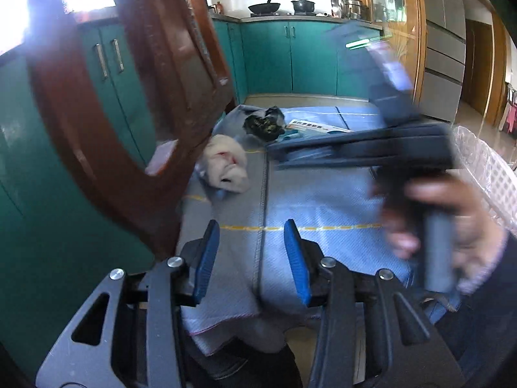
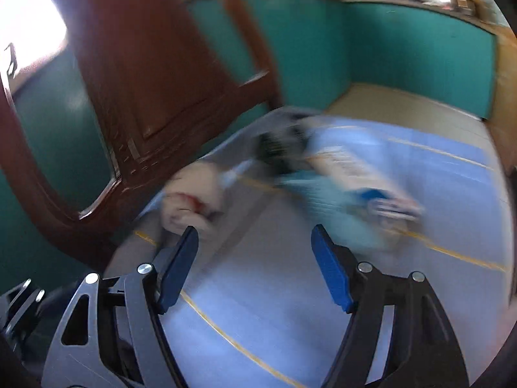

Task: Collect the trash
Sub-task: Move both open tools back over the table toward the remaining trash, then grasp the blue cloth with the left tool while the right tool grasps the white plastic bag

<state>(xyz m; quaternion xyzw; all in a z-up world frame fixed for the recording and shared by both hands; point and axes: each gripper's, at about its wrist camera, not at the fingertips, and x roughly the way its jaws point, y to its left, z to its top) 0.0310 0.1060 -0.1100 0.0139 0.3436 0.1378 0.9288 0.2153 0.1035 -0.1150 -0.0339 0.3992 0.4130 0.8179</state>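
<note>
**While both claws sweep in empty, watch the chair and each other**

From the left wrist view, your left claw [image 1: 252,258] stands partly spread over the blue cloth [image 1: 323,200] on the counter, pinching nothing. The trash lies ahead: a crumpled pale wad [image 1: 226,168], a black bag [image 1: 265,123] and a printed leaflet [image 1: 320,127] behind it. Your right hand [image 1: 452,226] crosses close in front with its tool; the two could knock together if both go for the wad. The wooden chair back [image 1: 129,97] crowds the left side and could catch a finger.

From the right wrist view, everything smears. Your right claw [image 2: 255,258] is spread wide and empty, the wad [image 2: 190,200] just beyond its left finger. Closing now, you may well miss or nip the cloth.
</note>
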